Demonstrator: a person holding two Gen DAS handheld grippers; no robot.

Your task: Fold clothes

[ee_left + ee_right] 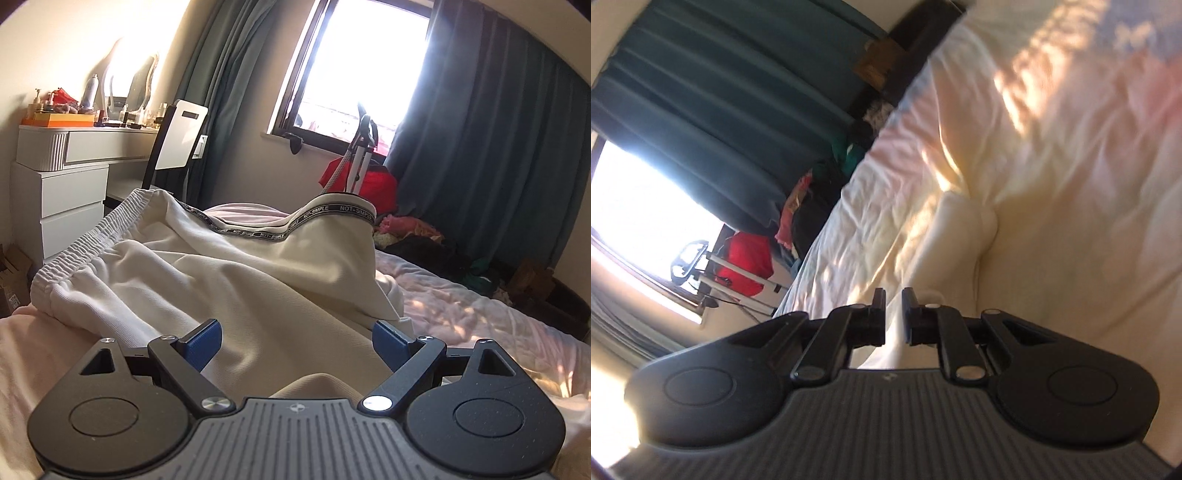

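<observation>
My left gripper (297, 341) hovers with fingers spread wide over the cream trousers (236, 280) heaped on the bed (480, 317), while my right gripper (894, 317), tilted sideways, has its fingers nearly closed on a fold of cream cloth (964, 236).

Ahead-left of the tool: white dressing table (70, 147) with drawers, its top crowded with bottles, an orange box (59, 119) and a mirror (140, 85). Just beside it, a black chair (177, 140) with a white panel on its back. Straight ahead: bright window (362, 70) flanked by teal curtains (491, 147). Below the sill, a red bag (373, 184). Underneath: pink bedsheet (480, 310), rumpled, sun-dappled.
</observation>
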